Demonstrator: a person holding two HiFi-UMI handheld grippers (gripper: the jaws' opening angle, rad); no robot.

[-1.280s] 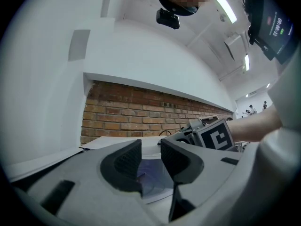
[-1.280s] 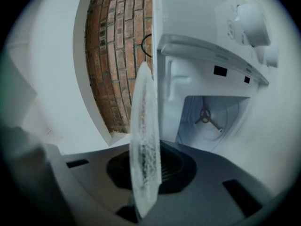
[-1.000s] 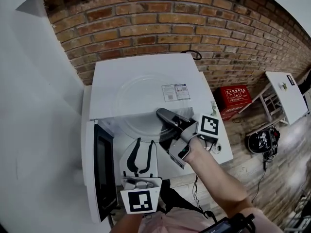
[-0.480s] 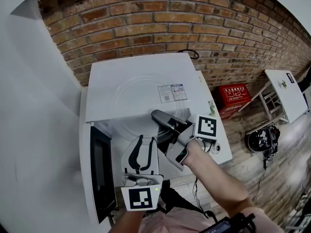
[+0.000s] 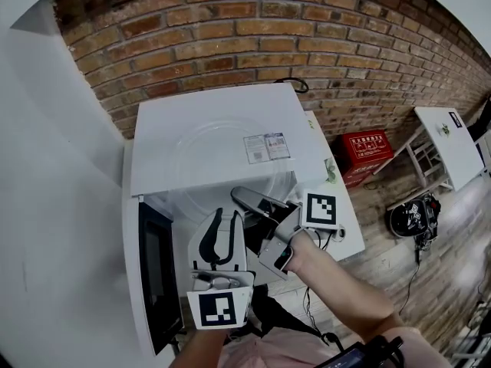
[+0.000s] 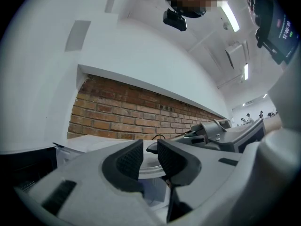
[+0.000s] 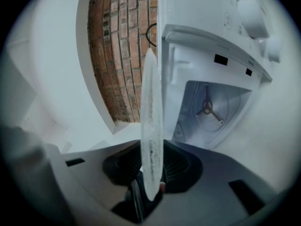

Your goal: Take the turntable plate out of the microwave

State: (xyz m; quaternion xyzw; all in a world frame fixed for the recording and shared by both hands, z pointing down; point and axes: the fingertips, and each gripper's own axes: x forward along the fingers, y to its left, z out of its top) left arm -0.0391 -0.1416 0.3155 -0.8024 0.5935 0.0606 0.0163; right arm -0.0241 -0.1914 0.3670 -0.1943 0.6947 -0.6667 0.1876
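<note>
**Turntable plate clear of the cavity, being set down on top of the microwave**

We find the turntable plate [image 5: 219,153] lying flat at roof level of the microwave [image 5: 156,117]. Most of it is over the roof, and its near rim overhangs the front edge above the open cavity [image 7: 207,126], where only the bare roller spider [image 7: 207,108] shows. The right gripper [image 5: 238,198], at the microwave's front right, has just been opening; its jaws straddle the rim above and below, and the pads appear eased off. The left gripper [image 5: 230,216], before the front edge, has just been closing to a narrow gap with nothing pinched, and the rim lies just beyond its tips. We judge the set-down nearly done. We recommend drawing the right jaws straight back and level so no pad drags the glass forward, then nudging the rim further onto the roof with the left tips.
</note>
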